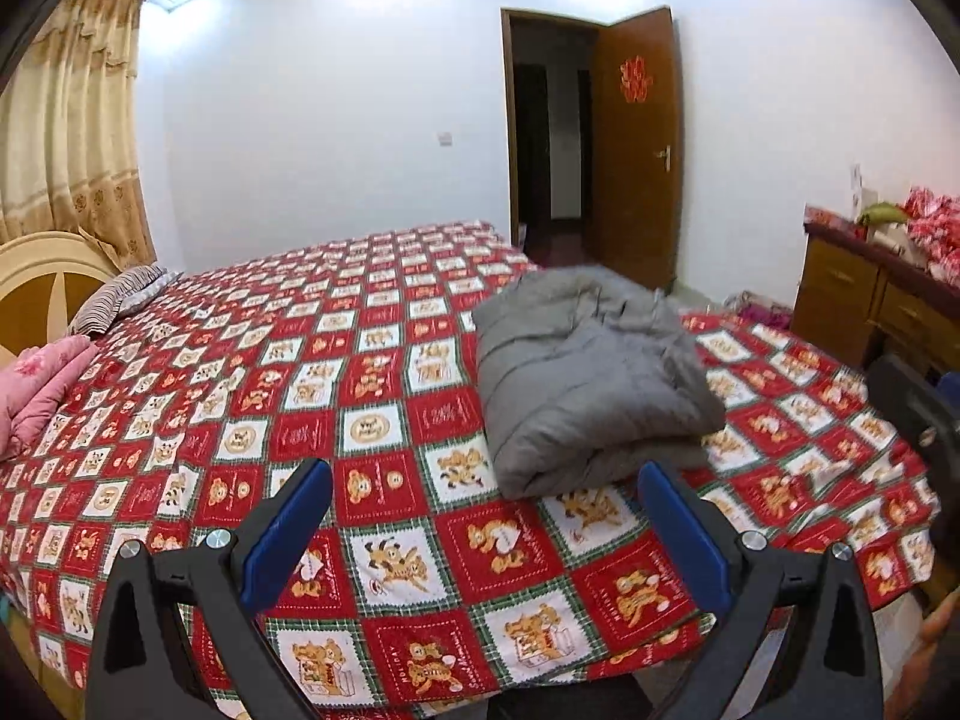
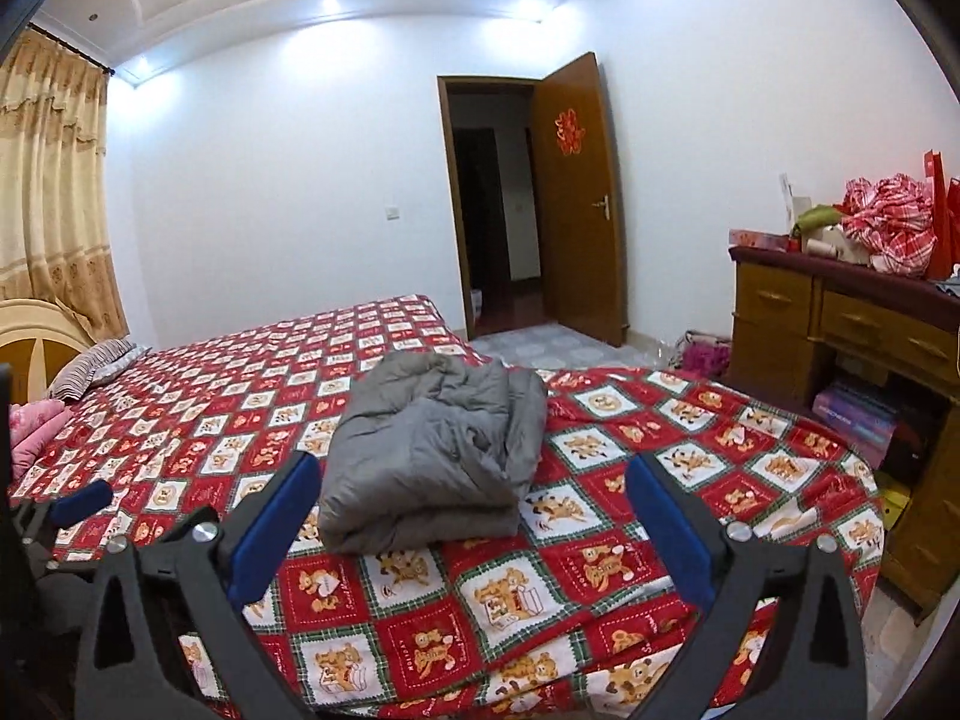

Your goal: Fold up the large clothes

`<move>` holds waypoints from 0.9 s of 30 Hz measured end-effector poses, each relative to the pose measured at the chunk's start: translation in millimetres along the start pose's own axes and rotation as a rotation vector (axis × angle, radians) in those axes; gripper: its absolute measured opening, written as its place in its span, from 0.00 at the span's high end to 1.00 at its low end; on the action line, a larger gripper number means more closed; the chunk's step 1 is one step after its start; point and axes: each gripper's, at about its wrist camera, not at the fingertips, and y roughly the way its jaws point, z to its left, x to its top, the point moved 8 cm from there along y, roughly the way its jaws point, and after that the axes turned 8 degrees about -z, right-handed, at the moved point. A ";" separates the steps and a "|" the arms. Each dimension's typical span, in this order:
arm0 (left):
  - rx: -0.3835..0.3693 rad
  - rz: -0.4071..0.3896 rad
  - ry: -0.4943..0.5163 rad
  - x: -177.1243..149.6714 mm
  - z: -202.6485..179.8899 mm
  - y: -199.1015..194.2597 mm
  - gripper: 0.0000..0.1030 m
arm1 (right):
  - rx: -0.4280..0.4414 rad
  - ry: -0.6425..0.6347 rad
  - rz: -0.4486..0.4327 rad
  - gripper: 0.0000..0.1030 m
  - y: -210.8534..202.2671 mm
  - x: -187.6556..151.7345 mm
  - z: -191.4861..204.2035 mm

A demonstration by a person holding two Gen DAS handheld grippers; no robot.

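Both my grippers, left (image 1: 483, 504) & right (image 2: 474, 495), wide, empty. Grey padded coat (image 2: 432, 450) folded on bed (image 2: 690, 450): soft, bulky, prob. springs open; grab thick folded edge.

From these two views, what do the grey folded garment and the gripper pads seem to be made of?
Grey garment: likely padded synthetic fabric, matte; stitched quilt lines and puffy folds suggest filling. Pads: blue, matte, perhaps rubber or soft plastic; no grain visible, so uncertain.

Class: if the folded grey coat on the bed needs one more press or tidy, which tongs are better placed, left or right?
Right, probably. From the right tongs the grey coat lies straight ahead between open jaws; from the left tongs it lies off toward the right finger. Both hold nothing.
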 end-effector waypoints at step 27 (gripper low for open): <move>0.004 -0.050 -0.043 7.2 4.2 -14.2 0.01 | -0.002 0.010 -0.050 0.00 -6.1 11.8 -7.8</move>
